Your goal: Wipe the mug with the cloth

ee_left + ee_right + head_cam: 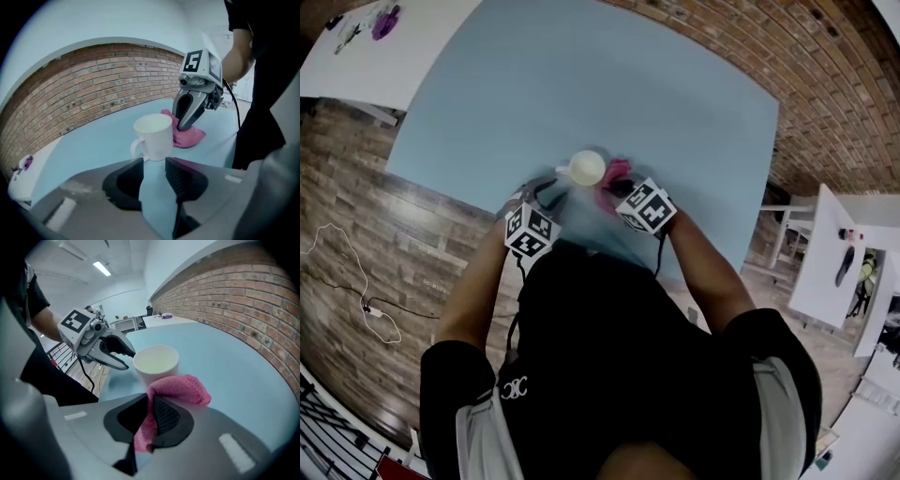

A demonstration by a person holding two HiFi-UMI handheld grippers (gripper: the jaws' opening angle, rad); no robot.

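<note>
Left gripper [154,161]: jaws narrowly apart, nothing between them. Only bare blue table [93,140] shows through the gap. The mug [153,136] stands just past the tips.

Right gripper [151,404]: jaws clamped on the pink cloth [180,387], with a fold bunched above the pads just beside the mug; contact unclear.

The left gripper view shows the mug's handle, which the right gripper view hides. The head view places the mug upright between the 2 grippers, near the table's near edge, cloth to its right.

Mug: white, plain, 1 handle, pale inside.
</note>
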